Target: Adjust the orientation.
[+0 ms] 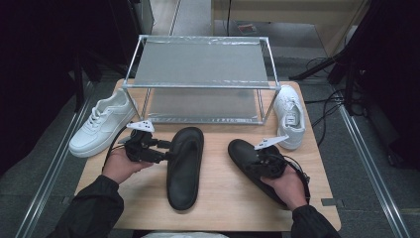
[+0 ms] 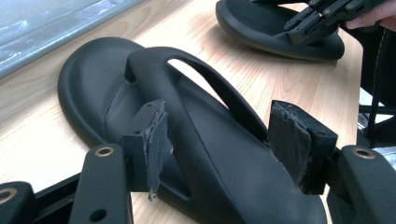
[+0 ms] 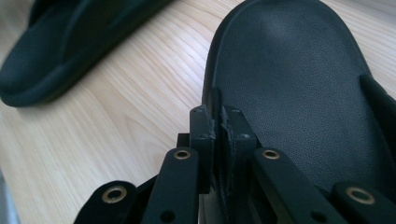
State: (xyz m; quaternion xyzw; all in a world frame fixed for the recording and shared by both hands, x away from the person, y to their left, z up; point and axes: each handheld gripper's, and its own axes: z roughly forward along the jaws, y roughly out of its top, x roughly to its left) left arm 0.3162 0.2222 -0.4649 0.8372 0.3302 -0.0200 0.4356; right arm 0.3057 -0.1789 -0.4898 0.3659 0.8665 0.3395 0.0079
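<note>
Two black sandals lie on the wooden table (image 1: 220, 201). The left sandal (image 1: 184, 168) points toward the rack, and my left gripper (image 1: 166, 148) reaches it from its left side. In the left gripper view the jaws stand open, my left gripper (image 2: 224, 135) straddling the strap of the left sandal (image 2: 93, 79), with a worn pad on each side. My right gripper (image 1: 257, 166) sits over the right sandal (image 1: 242, 151). In the right gripper view my right gripper (image 3: 219, 116) is shut on the side rim of the right sandal (image 3: 289, 70).
A two-shelf metal rack (image 1: 200, 62) stands at the back of the table. One white sneaker (image 1: 101, 124) lies at the rack's left, another (image 1: 291, 116) at its right. Bare wood shows between the sandals and along the front edge.
</note>
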